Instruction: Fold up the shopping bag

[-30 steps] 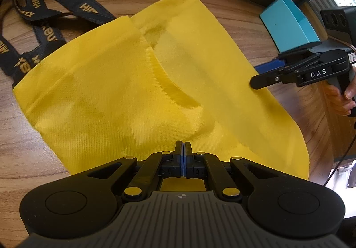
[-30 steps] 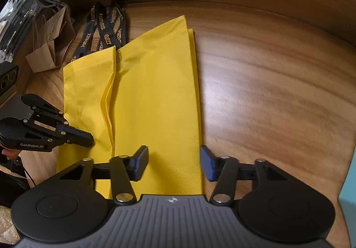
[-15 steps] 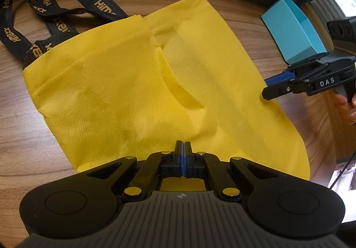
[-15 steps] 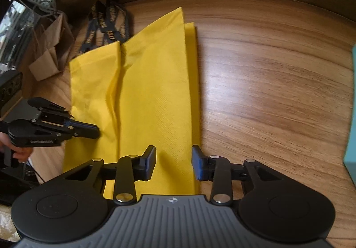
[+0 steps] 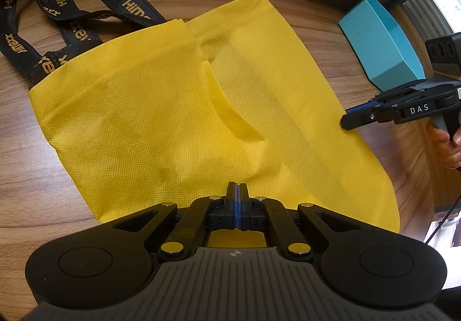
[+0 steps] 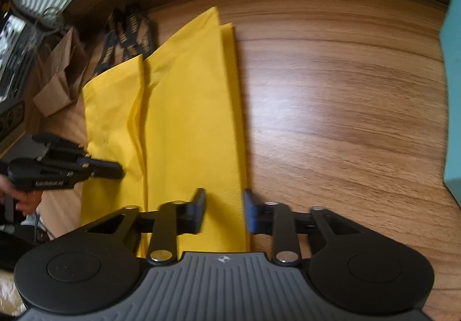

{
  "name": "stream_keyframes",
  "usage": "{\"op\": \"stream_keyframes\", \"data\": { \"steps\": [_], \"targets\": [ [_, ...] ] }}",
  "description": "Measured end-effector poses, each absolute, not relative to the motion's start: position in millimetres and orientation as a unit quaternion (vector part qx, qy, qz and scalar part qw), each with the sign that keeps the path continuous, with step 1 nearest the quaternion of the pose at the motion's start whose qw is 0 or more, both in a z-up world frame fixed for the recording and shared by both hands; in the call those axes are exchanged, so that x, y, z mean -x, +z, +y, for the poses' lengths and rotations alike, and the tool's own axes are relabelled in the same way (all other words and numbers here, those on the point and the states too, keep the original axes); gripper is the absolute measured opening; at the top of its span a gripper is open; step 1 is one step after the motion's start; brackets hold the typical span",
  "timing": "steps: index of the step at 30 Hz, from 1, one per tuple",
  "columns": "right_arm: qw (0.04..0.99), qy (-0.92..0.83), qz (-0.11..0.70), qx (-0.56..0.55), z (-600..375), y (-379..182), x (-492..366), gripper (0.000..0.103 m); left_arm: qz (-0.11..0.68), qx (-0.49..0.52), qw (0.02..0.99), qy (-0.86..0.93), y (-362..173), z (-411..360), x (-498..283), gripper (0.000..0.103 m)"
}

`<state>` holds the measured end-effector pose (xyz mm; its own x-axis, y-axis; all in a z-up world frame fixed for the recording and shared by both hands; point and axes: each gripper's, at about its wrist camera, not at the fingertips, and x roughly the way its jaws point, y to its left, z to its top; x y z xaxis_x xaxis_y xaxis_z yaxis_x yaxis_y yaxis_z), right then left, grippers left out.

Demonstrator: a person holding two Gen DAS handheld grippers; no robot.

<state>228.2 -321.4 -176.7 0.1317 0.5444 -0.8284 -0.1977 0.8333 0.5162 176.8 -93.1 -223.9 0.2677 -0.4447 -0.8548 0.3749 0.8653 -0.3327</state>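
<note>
The yellow shopping bag (image 5: 173,108) lay flat on the wooden tabletop (image 6: 345,119), partly folded lengthwise, its black handles (image 5: 57,13) spread toward the far edge. The left gripper (image 5: 236,191) was clenched on the bag's near edge. The right gripper (image 6: 224,208) straddled the bag's right-hand folded edge, its jaws closing with the fabric between them, pads not yet pressing.

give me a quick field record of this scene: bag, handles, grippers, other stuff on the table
bag: yellow shopping bag, lying flat on wooden table, one side flap folded over
handles: black printed straps, spread on the table at the far end
left gripper: shut, over the bag's near edge
right gripper: jaws closing, bag's right edge between them
other: teal box; brown paper bag
</note>
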Motion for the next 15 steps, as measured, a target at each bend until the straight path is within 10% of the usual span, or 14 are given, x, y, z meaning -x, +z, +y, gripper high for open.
{"op": "stream_keyframes", "data": {
  "steps": [15],
  "targets": [
    [0.758,0.273,0.563,-0.185,-306.9,-131.1,-204.1,0.008,0.552,0.05,0.799,-0.234,-223.8,-91.2,-174.9,0.003]
  ]
}}
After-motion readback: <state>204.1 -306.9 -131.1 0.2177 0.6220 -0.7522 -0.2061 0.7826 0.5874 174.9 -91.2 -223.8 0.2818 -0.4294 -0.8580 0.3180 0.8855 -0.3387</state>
